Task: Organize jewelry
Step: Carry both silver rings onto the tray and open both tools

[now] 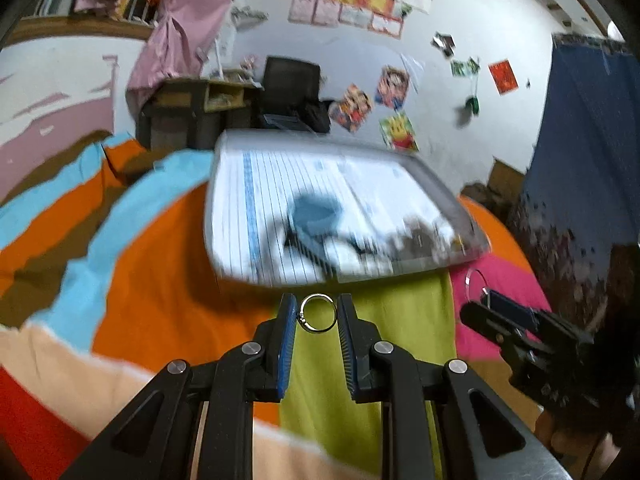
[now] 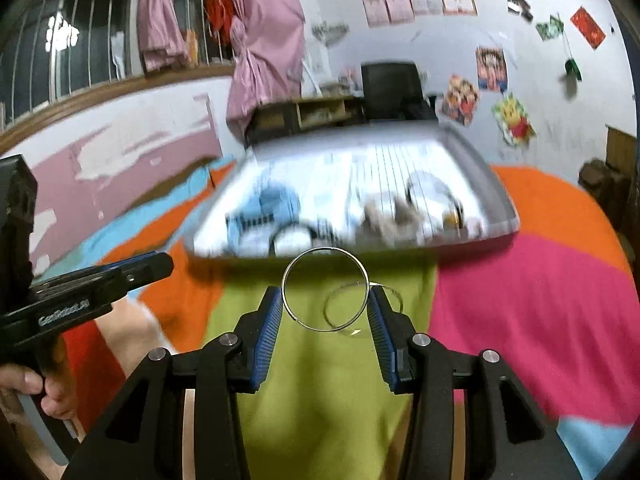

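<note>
The left gripper [image 1: 318,318] is closed on 1 small ring [image 1: 318,319], pinched across its width between the 2 blue pads, above the green patch of the blanket [image 1: 160,280]. The right gripper [image 2: 325,308] is set wider and clamps 1 large hoop [image 2: 325,290] the same way; a second thin hoop [image 2: 362,307] sits just behind it. The tray [image 2: 500,200] lies straight ahead of both grippers, nearer edge facing them. The right one appears slightly nearer.
</note>
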Demonstrator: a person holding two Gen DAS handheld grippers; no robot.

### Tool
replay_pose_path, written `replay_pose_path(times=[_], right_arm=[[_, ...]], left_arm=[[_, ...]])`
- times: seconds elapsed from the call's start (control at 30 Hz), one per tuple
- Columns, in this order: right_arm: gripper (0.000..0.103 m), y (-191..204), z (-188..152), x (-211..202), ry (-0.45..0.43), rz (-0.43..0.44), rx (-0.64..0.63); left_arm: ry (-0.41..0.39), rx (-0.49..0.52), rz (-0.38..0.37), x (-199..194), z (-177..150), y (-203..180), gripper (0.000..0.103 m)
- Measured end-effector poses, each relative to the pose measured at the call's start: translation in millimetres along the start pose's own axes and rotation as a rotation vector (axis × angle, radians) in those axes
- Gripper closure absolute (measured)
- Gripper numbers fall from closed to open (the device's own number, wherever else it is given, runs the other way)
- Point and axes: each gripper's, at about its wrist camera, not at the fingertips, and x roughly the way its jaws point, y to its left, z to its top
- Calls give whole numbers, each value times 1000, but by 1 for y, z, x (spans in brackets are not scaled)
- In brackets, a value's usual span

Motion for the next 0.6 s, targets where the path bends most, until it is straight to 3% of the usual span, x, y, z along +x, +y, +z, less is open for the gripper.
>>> replay_pose_path(times=[0.17, 0.33, 0.6], right_arm=[[64, 4, 36, 19, -101, 28, 8], [64, 10, 55, 54, -133, 55, 8], [63, 12, 40, 100, 0, 36, -4]], left_arm=[[-45, -15, 48, 24, 39, 11, 83], [13, -65, 95, 58, 49, 32, 83], [108, -96, 122, 84, 33, 50, 83]])
